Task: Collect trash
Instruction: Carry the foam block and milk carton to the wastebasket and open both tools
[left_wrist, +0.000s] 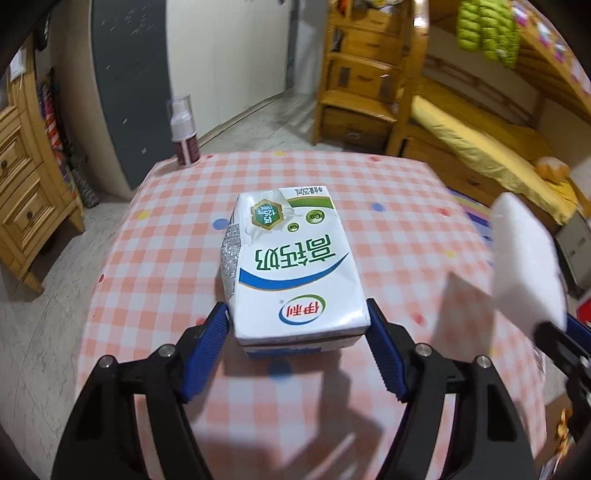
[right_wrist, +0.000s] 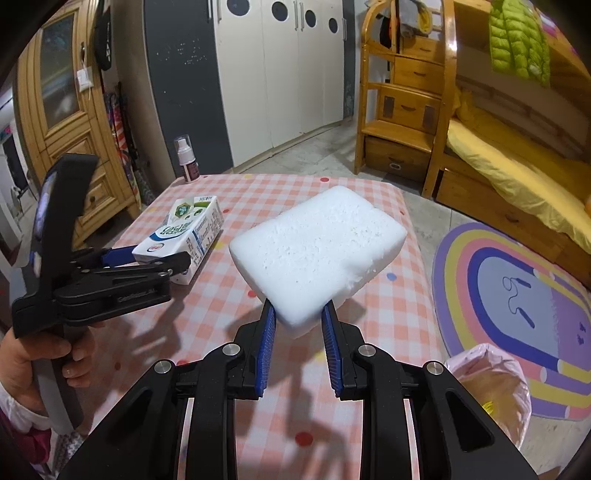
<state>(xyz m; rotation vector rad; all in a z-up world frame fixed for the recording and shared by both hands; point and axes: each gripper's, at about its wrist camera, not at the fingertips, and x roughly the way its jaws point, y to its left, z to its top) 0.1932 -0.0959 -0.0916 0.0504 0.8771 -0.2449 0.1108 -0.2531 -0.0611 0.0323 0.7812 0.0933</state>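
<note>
The right gripper (right_wrist: 298, 314) clamps a corner of the white foam block (right_wrist: 317, 251), light and crumbly, above the pink checked tablecloth (right_wrist: 258, 192). The left gripper (left_wrist: 297, 321), jaws wide, brackets the near end of the white rectangular milk carton (left_wrist: 291, 266) lying mid-table; its pads appear to touch the carton's sides, but a firm grip cannot be confirmed. Grip the thin, dentable carton gently across its stiff end seam.

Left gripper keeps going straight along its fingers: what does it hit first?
The milk carton. It already lies between the left gripper's blue pads, so going on would likely push it along the checked tablecloth.

Milk carton (left_wrist: 295, 269), spray bottle (left_wrist: 184, 133) on checked table (left_wrist: 388, 184)
</note>
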